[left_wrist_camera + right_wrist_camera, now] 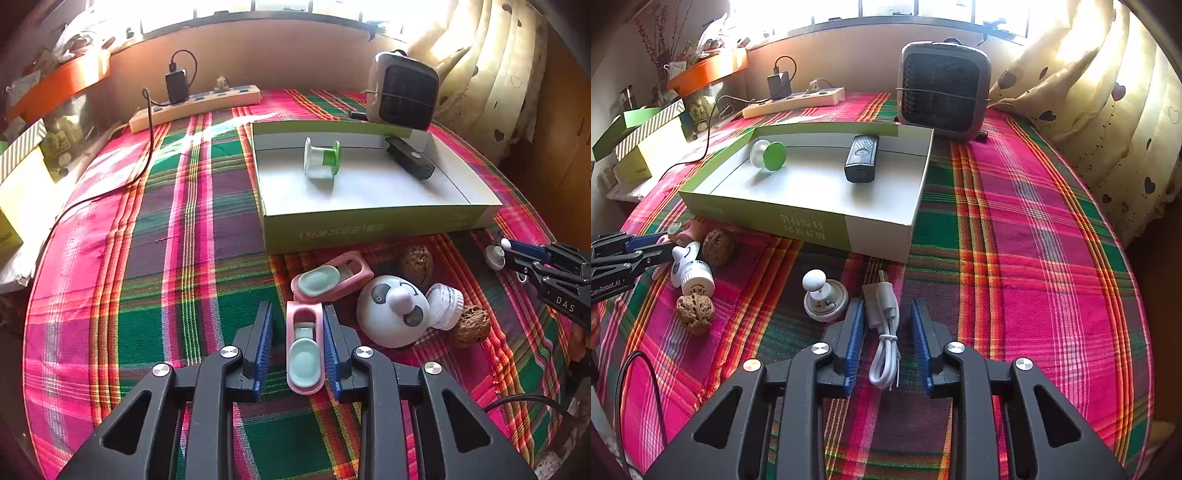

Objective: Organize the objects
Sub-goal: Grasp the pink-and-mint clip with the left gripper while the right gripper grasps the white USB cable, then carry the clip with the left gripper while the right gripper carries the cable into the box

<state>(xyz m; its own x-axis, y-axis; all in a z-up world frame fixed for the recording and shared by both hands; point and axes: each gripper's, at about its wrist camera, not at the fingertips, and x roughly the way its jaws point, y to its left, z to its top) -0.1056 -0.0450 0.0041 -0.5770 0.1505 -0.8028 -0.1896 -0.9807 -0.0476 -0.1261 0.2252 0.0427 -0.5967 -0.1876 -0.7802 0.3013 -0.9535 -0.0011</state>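
Both wrist views, angled down, share the box (369, 225).

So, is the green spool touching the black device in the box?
Apart. The right wrist view shows a stretch of bare box floor between the green spool and the black device.

"GenRobot.AI" on left gripper (670, 242)

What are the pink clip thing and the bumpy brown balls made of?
The pink clip looks like smooth, glossy plastic: even colour, rounded moulded edges, with a pale green insert. The brown balls seem to be walnuts: hard, matte, wrinkled shells with deep grooves. Both are guesses from looks alone.
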